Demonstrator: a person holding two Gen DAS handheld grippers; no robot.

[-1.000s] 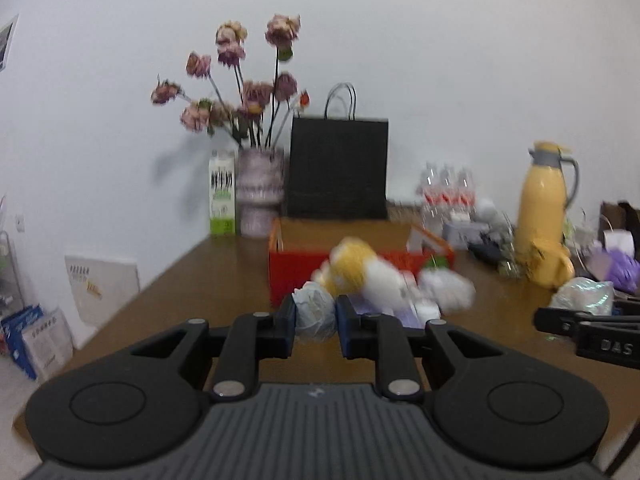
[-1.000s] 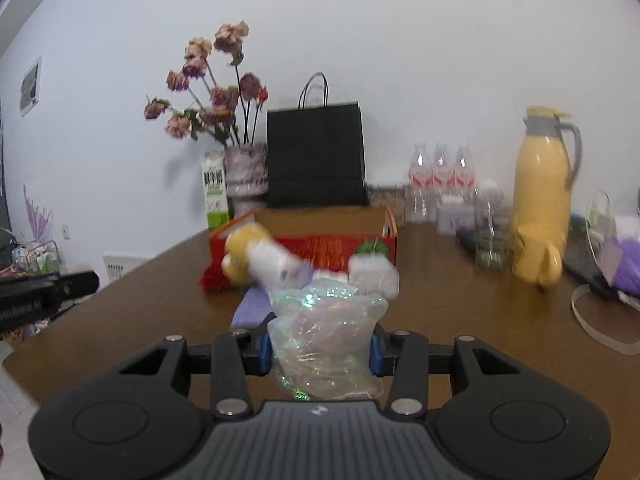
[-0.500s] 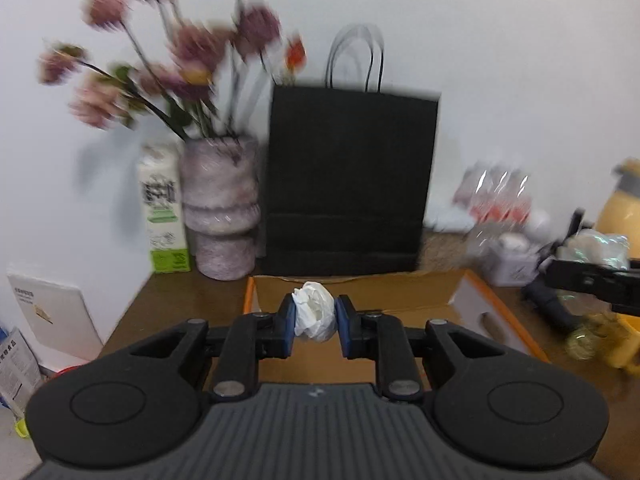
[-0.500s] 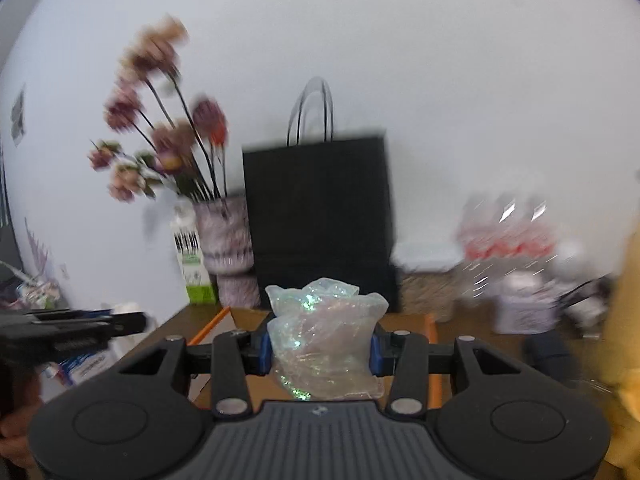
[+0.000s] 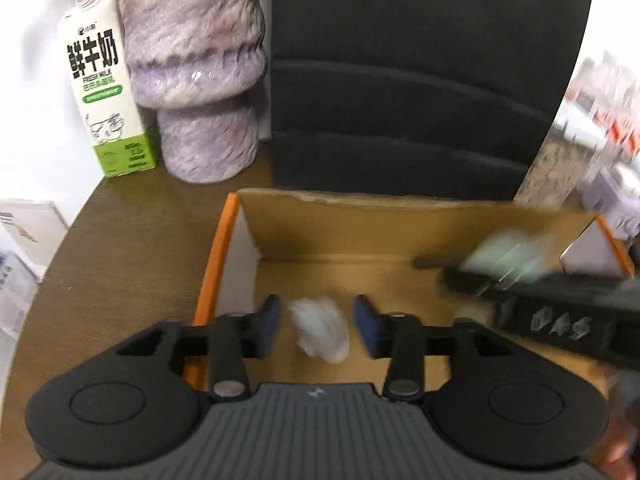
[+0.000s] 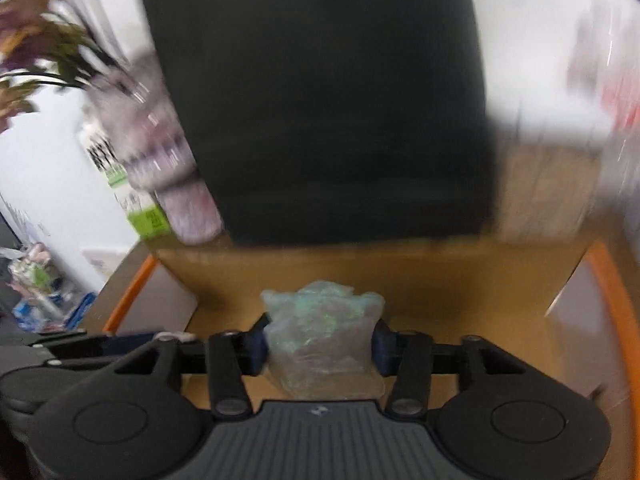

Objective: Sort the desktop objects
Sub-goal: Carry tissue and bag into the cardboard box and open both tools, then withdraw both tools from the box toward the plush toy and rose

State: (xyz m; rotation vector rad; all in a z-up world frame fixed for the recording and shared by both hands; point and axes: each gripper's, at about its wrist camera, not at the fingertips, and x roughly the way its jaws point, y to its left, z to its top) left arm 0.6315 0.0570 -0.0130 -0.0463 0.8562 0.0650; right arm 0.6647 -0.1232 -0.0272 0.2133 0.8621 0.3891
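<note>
- A brown wooden surface (image 5: pixel 132 240) runs up to a white wall (image 5: pixel 28 92); its left edge curves away, with papers and clutter lying lower down beyond it.
- An open cardboard box (image 5: pixel 360 232) with orange outer walls sits on the surface, its brown inside bare where it shows.
- Just behind the box stands a black paper bag (image 5: pixel 420 80); to the left of that a mottled purple vase (image 5: pixel 196 72), then a green-and-white milk carton (image 5: pixel 104 88) against the wall.
- To the right of the bag is a blurred cluster of bottles (image 5: pixel 608 92).
- The left gripper (image 5: pixel 316 324) hovers over the box's near left part. Its jaws have just been opening and now stand apart, and the crumpled white tissue (image 5: pixel 320 332) sits loose between the blue pads, touching neither.
- The right gripper (image 6: pixel 320 344) is over the box too, seen blurred from the left wrist view. Its jaws have just been opening as well; the crinkled clear plastic wrapper (image 6: pixel 324 336) fills the gap between the pads, and I cannot tell whether they press on it.
- Dried flowers (image 6: pixel 36 52) show at the upper left of the right wrist view.
</note>
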